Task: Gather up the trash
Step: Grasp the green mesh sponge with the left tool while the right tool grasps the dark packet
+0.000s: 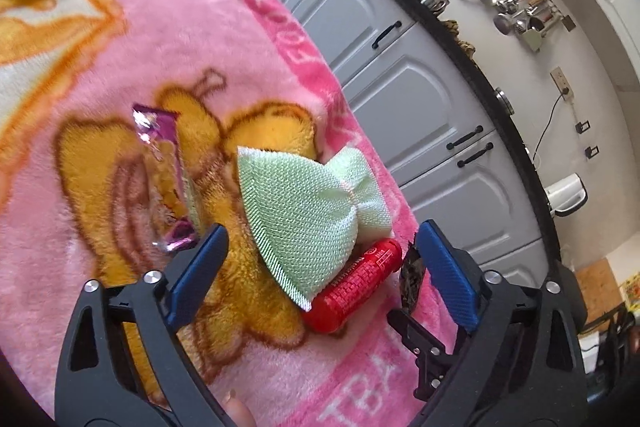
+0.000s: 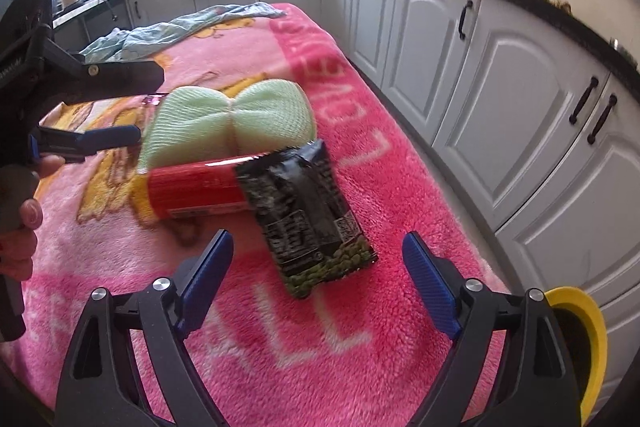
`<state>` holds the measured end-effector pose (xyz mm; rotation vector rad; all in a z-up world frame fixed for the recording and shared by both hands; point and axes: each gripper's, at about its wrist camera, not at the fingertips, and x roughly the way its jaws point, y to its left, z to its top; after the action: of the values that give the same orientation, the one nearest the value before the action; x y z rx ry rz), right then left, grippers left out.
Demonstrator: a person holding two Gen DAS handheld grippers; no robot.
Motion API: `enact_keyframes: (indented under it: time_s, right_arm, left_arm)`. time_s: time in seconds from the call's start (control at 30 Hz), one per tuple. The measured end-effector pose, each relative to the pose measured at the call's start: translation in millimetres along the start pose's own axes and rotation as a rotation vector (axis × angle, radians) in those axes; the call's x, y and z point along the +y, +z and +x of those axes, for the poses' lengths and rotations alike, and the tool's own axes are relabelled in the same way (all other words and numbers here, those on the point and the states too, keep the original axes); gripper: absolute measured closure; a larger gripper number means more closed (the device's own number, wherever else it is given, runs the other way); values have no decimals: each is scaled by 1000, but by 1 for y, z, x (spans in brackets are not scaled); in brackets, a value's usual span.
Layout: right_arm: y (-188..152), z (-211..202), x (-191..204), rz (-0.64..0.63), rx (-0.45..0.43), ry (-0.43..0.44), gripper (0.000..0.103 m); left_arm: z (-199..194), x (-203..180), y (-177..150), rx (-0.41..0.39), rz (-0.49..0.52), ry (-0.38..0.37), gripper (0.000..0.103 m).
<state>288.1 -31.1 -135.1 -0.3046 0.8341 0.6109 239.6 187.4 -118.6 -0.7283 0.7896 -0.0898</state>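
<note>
Glossy black wrapper [image 2: 310, 209] overlaps smooth red can [image 2: 196, 189].

Bare blanket [image 2: 360, 327] lies open before the black packet [image 2: 308, 211], whose far end is crowded by the red can [image 2: 196, 191] and green sponge [image 2: 228, 115].

Red can [image 1: 356, 283]: upper part hidden under green mesh sponge [image 1: 304, 215]; label print too small to read.
Black snack packet [image 1: 412, 279]: mostly hidden behind left gripper finger.
Yellow-rimmed bin [image 2: 580, 347]: cut off by frame edge, blocked by right gripper arm.
Blanket lettering [image 2: 320, 331]: partly covered, blurred.
Purple wrapper [image 2: 154, 100]: only sliver visible behind sponge.
</note>
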Motion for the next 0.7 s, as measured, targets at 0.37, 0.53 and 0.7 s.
enact_keyframes:
  time_s: [0.37, 0.53, 0.7]
  right_arm:
    - [-5, 11, -9, 28, 20, 54, 55]
    - [-7, 5, -8, 22, 6, 66, 70]
    - [-9, -1, -5, 12, 2, 65, 76]
  left_arm:
    - [20, 11, 0, 24, -59, 29, 48]
    - [20, 13, 0, 17, -59, 22, 63]
    - [11, 11, -3, -7, -35, 4, 74]
